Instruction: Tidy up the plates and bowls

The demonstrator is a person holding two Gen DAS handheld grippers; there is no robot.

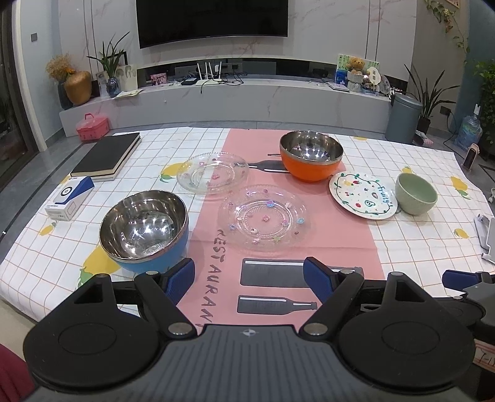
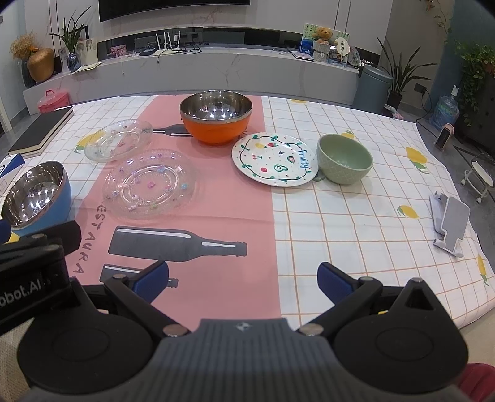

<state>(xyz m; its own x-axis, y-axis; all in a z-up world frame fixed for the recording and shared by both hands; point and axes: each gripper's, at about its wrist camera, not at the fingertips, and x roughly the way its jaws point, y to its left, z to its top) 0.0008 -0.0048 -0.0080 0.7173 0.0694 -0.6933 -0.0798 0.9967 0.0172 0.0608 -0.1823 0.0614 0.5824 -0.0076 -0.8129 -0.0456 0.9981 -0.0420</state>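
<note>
Clearly, both grippers, left (image 1: 249, 275) and right (image 2: 243, 278), are hovering with jaws wide and empty; plates (image 1: 262, 216) and bowls (image 1: 144, 225) are sitting scattered across the counter (image 2: 355, 222), and glass could slip when pinched.

Marble wall (image 1: 324, 27), mounted television (image 1: 212, 20)

An orange-sided steel bowl (image 2: 216, 119), a blue-sided steel bowl (image 1: 145, 230), a pale green bowl (image 2: 344, 158), a white fruit-painted plate (image 2: 275, 159)
</note>
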